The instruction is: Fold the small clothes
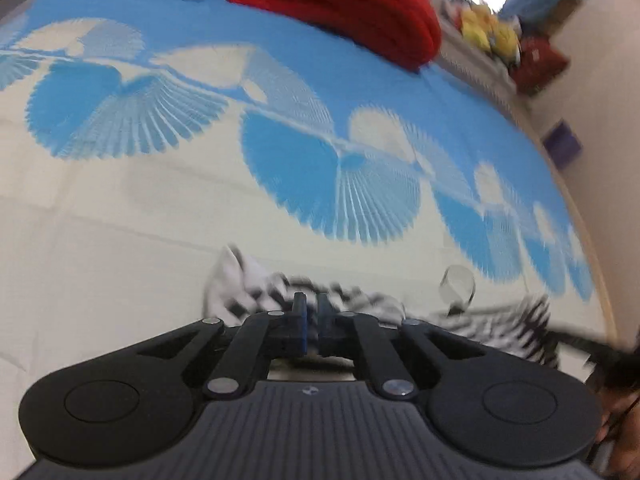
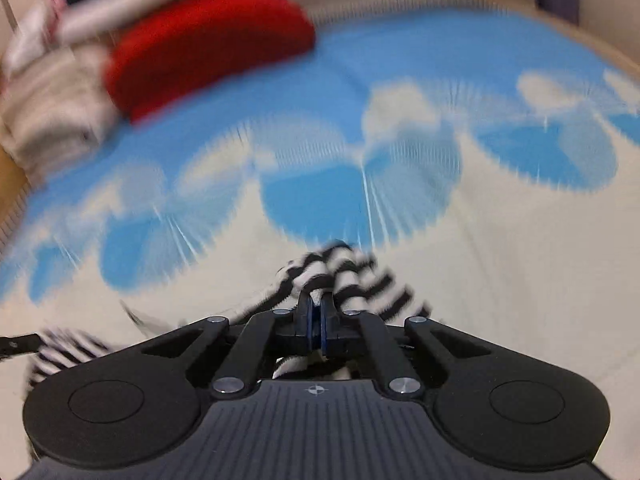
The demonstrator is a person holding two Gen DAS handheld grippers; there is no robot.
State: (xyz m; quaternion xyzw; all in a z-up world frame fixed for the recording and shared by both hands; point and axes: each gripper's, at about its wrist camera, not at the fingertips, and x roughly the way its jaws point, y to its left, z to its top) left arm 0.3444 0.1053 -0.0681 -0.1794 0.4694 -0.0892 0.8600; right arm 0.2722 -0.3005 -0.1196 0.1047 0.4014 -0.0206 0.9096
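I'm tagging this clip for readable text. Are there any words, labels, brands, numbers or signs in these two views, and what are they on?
No readable words or numbers in either view.
Left tool: only a small round crosshair mark on its ribbed body, no letters.
Right tool: the same small crosshair mark, no letters.
Striped garment, red cushion and patterned bed cover: no text visible; the background is too blurred to tell.

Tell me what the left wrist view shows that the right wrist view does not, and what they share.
Left wrist only: yellow things past the bed's far edge, and a clear rounded object by the cloth. Right wrist only: the right gripper with its fingers shut on the striped garment. Both: that garment, the blue and white bedspread, the red folded blanket and a purple item.
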